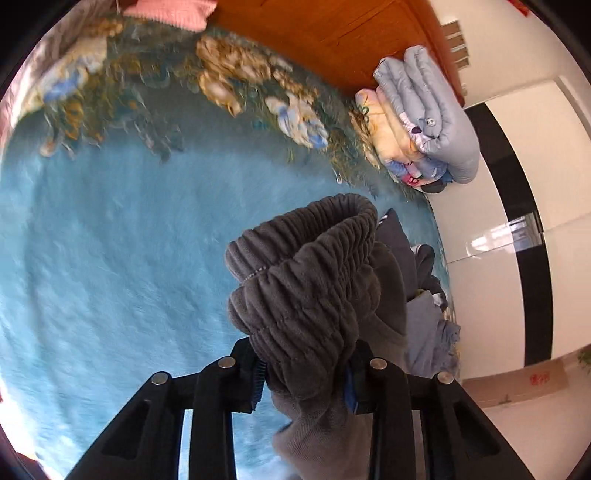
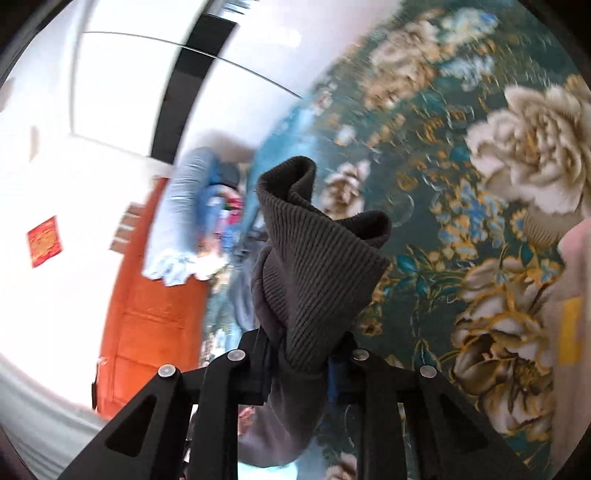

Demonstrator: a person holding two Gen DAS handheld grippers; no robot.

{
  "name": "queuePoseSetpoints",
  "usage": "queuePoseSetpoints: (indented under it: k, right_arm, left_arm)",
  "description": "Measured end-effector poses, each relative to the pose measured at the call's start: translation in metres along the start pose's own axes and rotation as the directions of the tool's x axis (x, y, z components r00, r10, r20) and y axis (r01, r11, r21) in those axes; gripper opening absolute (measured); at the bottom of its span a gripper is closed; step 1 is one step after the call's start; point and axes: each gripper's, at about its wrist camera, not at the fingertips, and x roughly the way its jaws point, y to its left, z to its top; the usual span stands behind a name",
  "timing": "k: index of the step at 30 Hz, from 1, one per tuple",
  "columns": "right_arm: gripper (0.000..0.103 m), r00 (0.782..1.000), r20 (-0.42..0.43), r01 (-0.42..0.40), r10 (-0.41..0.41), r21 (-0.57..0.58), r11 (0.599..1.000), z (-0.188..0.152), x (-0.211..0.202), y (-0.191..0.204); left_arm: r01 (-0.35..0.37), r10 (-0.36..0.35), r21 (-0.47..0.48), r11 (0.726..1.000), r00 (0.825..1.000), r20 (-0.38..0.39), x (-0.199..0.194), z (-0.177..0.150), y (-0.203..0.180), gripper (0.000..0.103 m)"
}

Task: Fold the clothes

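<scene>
My left gripper (image 1: 304, 373) is shut on a dark grey garment (image 1: 306, 280), gripping its gathered elastic waistband, which bunches up above the jaws; the rest of the cloth hangs below. My right gripper (image 2: 301, 350) is shut on a ribbed cuff of the same kind of dark grey garment (image 2: 314, 251), which stands up in a fold above the jaws. Both hold the cloth above a blue bedspread (image 1: 110, 240) with a floral border (image 2: 461, 221).
A stack of folded quilts (image 1: 424, 114), pale blue on top, sits at the bed's far corner by an orange wooden door (image 1: 332, 33). More dark and blue clothes (image 1: 428, 314) lie at the bed's right edge. A pink knit item (image 1: 170, 11) lies at the far edge. White wall panels lie beyond.
</scene>
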Motion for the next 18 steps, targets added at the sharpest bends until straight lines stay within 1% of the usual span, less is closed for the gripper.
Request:
queuePoseSetpoints:
  k: [1,2,4,5,6,7,10,11,13,15,16,17,18]
  right_arm:
    - [0.023,1.000,-0.011,0.023,-0.023,-0.009,1.000,-0.007,-0.002,-0.007]
    - [0.023,0.997,-0.040,0.064,-0.063,0.009,0.998,-0.015,0.003,-0.020]
    - [0.023,0.982,-0.114,0.157,-0.150,0.063,0.986,-0.032,0.018,-0.053]
    - [0.023,0.970,-0.153,0.205,-0.190,0.087,0.975,-0.040,0.025,-0.069]
    - [0.023,0.961,-0.171,0.242,-0.219,0.127,0.962,-0.050,0.031,-0.087]
    - [0.023,0.958,-0.175,0.257,-0.229,0.158,0.953,-0.056,0.034,-0.099]
    - [0.023,0.952,-0.172,0.282,-0.251,0.190,0.940,-0.063,0.036,-0.114]
    - [0.023,0.953,-0.175,0.280,-0.247,0.194,0.940,-0.062,0.037,-0.115]
    - [0.023,0.965,-0.149,0.240,-0.215,0.172,0.956,-0.056,0.033,-0.103]
    - [0.023,0.977,-0.118,0.193,-0.177,0.142,0.971,-0.049,0.029,-0.088]
    - [0.023,0.976,-0.118,0.199,-0.184,0.134,0.971,-0.048,0.030,-0.086]
    - [0.023,0.971,-0.125,0.218,-0.202,0.129,0.968,-0.048,0.031,-0.087]
    - [0.024,0.967,-0.131,0.236,-0.220,0.124,0.964,-0.049,0.032,-0.088]
  left_arm:
    - [-0.023,0.023,-0.010,1.000,1.000,-0.014,0.004,-0.001,0.012,0.038]
    - [-0.046,0.045,-0.020,0.999,0.999,-0.029,0.008,-0.003,0.024,0.038]
    - [-0.104,0.097,-0.076,0.992,0.991,-0.093,0.025,-0.011,0.053,0.038]
    - [-0.117,0.107,-0.092,0.989,0.988,-0.109,0.029,-0.014,0.060,0.038]
    - [-0.121,0.110,-0.101,0.987,0.987,-0.116,0.032,-0.016,0.065,0.038]
    - [-0.126,0.112,-0.111,0.986,0.986,-0.123,0.034,-0.018,0.069,0.038]
    - [-0.140,0.120,-0.138,0.980,0.982,-0.143,0.040,-0.023,0.082,0.038]
    - [-0.140,0.123,-0.125,0.982,0.983,-0.139,0.039,-0.023,0.079,0.038]
    - [-0.124,0.117,-0.057,0.991,0.987,-0.107,0.030,-0.018,0.059,0.038]
    - [-0.104,0.102,-0.024,0.994,0.992,-0.076,0.025,-0.014,0.046,0.039]
    - [-0.103,0.101,-0.021,0.994,0.993,-0.066,0.024,-0.013,0.043,0.042]
    - [-0.112,0.110,-0.023,0.993,0.992,-0.069,0.026,-0.014,0.044,0.043]
    - [-0.135,0.132,-0.029,0.990,0.988,-0.086,0.029,-0.015,0.049,0.043]
